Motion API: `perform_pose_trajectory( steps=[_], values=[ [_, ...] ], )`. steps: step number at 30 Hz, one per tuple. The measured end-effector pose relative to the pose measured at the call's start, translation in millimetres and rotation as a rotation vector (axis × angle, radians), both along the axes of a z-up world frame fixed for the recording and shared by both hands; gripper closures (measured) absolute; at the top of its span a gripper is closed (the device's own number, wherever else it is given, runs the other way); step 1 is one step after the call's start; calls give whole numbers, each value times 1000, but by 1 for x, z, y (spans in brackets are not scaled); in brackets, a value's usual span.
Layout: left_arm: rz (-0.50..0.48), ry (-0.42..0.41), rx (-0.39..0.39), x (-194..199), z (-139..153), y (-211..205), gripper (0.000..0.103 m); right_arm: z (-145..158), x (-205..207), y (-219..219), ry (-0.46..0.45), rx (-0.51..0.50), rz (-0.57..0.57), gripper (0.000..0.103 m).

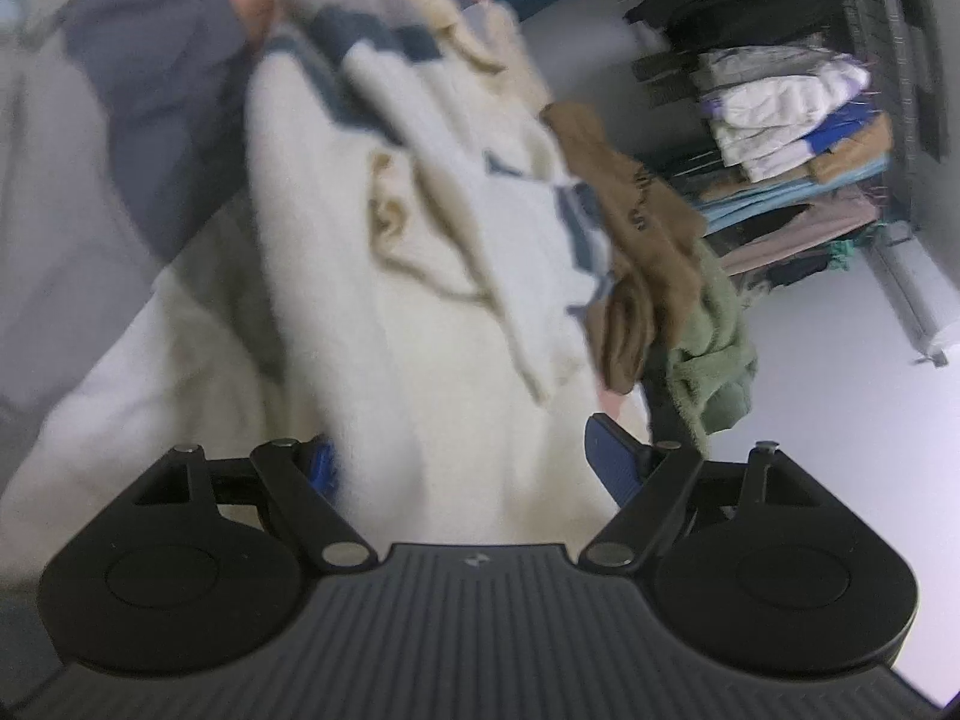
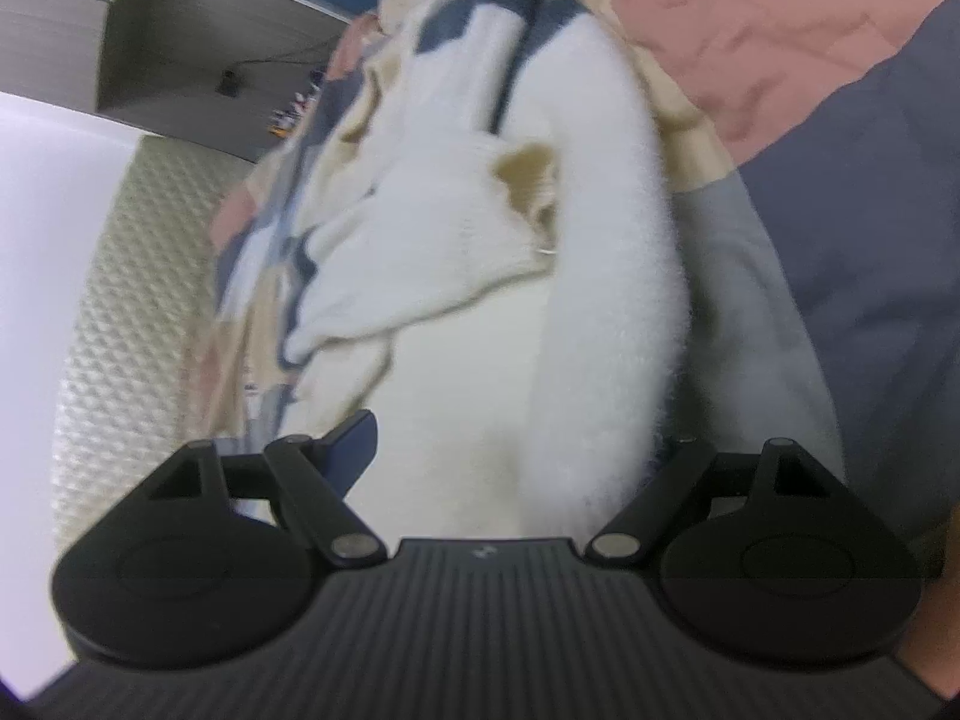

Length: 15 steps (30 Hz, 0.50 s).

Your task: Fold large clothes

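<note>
Between both sets of tongs ran the cream fleece garment [image 1: 420, 312], lengthwise away from them; left gripper [image 1: 462, 462] and right gripper [image 2: 510, 450] stood wide, whether clamping it unclear.

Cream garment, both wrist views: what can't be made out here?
- Left wrist: cream garment motion-blurred; whether the left hand-held gripper pinches it is hidden by fabric.
- Right wrist: one finger shows, the other is behind fabric.
- Its full outline: cut off.
</note>
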<state>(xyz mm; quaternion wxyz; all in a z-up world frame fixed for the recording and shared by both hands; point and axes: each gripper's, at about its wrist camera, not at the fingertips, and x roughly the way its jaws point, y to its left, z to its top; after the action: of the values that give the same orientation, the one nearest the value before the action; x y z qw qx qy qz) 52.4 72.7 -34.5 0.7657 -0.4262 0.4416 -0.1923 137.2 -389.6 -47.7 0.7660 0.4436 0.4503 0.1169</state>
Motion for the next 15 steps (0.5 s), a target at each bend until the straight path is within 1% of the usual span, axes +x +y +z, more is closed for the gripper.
perform_pose_trajectory(
  steps=[2,5,6,7,8,9,10,11,12,13,14,15],
  values=[
    [9,45,56,2,-7,-5,21,0,0,1,2,-19,2,19],
    [50,119,79,6,-25,-8,22,-5,5,5,61,-88,4,21],
    [62,139,83,8,-30,-9,22,-9,6,4,90,-107,-2,27],
    [69,155,88,10,-34,-11,22,-14,8,5,124,-130,-8,39],
    [74,163,94,12,-37,-13,22,-18,7,5,141,-154,-13,46],
    [73,164,103,15,-39,-16,22,-19,8,6,153,-184,-20,57],
    [69,162,116,16,-38,-19,22,-18,10,7,152,-208,-23,66],
    [72,162,129,17,-36,-20,26,-16,9,8,147,-223,-26,71],
    [75,164,138,18,-35,-21,37,-17,7,5,142,-226,-25,78],
    [75,167,156,18,-35,-22,45,-16,6,5,136,-215,-19,82],
    [79,173,175,19,-35,-23,65,-14,5,3,127,-198,-10,83],
    [97,182,175,17,-34,-20,83,-11,5,2,111,-183,-7,85]
  ],
)
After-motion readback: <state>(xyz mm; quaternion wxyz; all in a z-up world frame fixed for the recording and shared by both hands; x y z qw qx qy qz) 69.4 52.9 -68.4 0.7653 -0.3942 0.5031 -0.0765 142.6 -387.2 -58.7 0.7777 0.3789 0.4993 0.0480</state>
